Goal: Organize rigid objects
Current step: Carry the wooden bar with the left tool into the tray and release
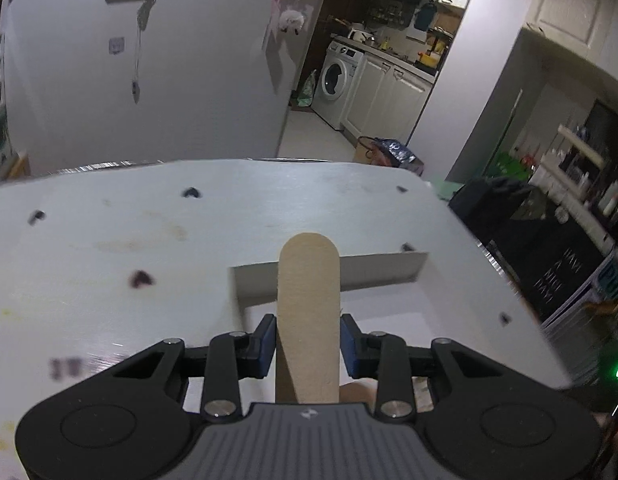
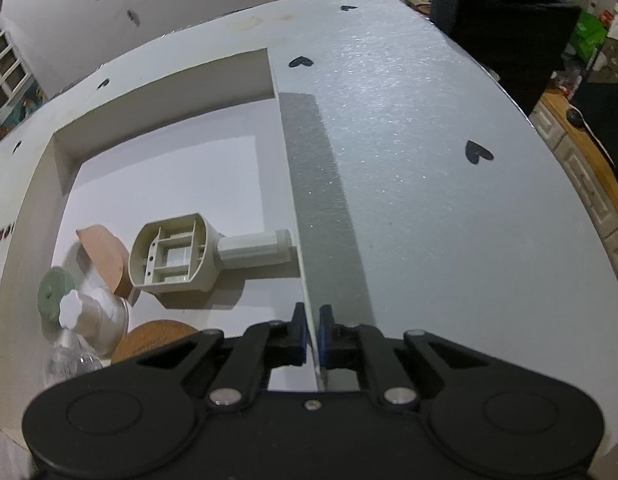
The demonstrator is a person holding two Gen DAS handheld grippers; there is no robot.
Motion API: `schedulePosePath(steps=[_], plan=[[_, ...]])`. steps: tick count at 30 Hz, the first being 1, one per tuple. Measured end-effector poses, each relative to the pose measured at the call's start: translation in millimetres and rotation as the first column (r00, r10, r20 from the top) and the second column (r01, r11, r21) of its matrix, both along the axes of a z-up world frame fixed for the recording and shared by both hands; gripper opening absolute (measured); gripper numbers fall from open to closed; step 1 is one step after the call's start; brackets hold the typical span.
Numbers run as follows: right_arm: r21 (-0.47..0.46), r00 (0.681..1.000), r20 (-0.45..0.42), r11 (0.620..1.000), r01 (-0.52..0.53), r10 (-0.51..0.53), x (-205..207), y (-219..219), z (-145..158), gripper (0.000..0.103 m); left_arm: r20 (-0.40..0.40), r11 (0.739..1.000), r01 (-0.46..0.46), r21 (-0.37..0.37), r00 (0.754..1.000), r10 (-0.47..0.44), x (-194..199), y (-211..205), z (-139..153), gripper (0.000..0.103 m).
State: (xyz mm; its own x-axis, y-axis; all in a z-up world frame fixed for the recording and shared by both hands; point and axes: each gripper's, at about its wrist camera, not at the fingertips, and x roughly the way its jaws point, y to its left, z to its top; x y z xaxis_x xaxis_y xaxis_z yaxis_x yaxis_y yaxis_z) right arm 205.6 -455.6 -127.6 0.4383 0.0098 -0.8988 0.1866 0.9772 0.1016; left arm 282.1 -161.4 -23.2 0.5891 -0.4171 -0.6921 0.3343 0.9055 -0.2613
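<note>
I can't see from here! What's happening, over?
Left gripper shut on wooden stick. Right gripper shut on box wall. Nothing blocking box.

The wooden stick's (image 1: 308,312) lower end is disappearing behind the left gripper's (image 1: 308,340) body. The clear bottle (image 2: 75,354) and the cork disc (image 2: 149,338) are being cut off by the right gripper's (image 2: 309,336) housing. The tan curved piece (image 2: 103,258) is lying partly hidden behind the beige plastic part (image 2: 173,258). Dark marks at the tabletop's (image 1: 89,280) near left corner are blurring past reading.
</note>
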Motion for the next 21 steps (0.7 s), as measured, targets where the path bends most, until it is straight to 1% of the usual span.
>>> schedulePosePath(steps=[3, 10, 15, 19, 21], plan=[[0.004, 1.000, -0.003, 1.000, -0.026, 0.026, 0.2, -1.0, 0.0, 0.005, -0.045, 0.999, -0.027, -0.047, 0.999, 0.025, 6.9, -28.7, -3.3, 0.035], [0.007, 0.998, 0.015, 0.998, -0.062, 0.062, -2.7, -1.6, -0.9, 0.004, -0.170, 0.993, -0.066, -0.103, 0.984, 0.048, 32.7, -90.1, -24.8, 0.035], [0.011, 0.997, 0.022, 0.997, -0.074, 0.074, -4.5, -1.9, -0.7, 0.004, -0.236, 0.989, -0.098, -0.107, 0.969, 0.071, 51.2, -126.6, -46.6, 0.035], [0.012, 0.996, 0.024, 0.996, -0.087, 0.086, -4.8, -2.0, 0.4, 0.004, -0.283, 0.984, -0.142, -0.104, 0.953, 0.108, 65.4, -142.5, -64.8, 0.035], [0.019, 0.995, 0.021, 0.995, -0.094, 0.093, -4.2, -3.6, 0.7, 0.004, -0.293, 0.983, -0.164, -0.087, 0.947, 0.132, 70.8, -146.2, -72.9, 0.035]])
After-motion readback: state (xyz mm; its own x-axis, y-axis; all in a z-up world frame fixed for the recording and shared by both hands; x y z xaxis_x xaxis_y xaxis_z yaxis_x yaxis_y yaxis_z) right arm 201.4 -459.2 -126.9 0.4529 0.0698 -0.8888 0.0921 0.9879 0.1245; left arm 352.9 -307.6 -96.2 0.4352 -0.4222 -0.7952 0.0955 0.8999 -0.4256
